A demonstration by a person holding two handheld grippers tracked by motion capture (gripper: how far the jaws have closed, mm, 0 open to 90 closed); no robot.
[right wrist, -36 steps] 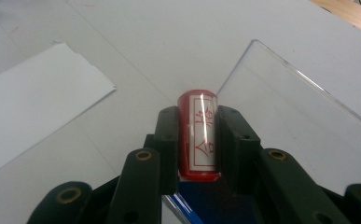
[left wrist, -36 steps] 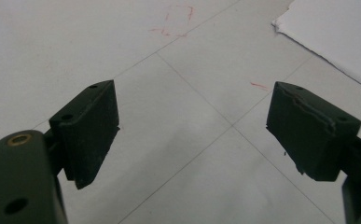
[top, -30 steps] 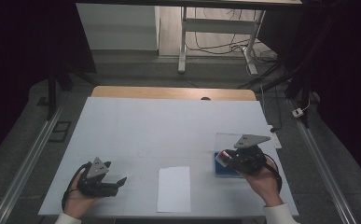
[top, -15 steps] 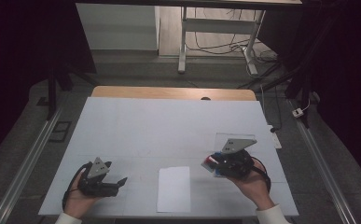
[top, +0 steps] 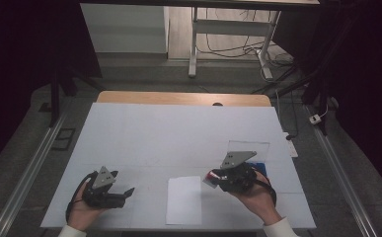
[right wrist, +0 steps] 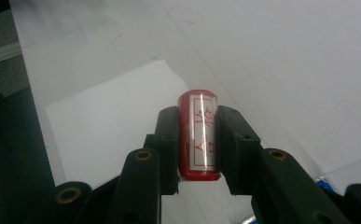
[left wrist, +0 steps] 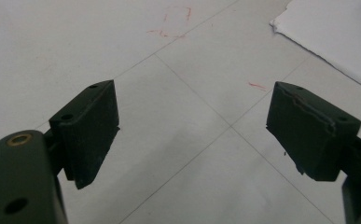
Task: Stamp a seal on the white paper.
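Between right gripper (right wrist: 197, 140) jaws, red stamp (right wrist: 199, 133); left gripper (left wrist: 192, 130) agape.

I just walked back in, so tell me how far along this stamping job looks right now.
Done: the red stamp is picked up, clamped between the right gripper's jaws, near the sheet of paper lying flat on the table. In hand: the stamp is held just beside the paper's right edge. Left: probably pressing it onto the sheet, which looks unmarked. The left gripper is open and idle.
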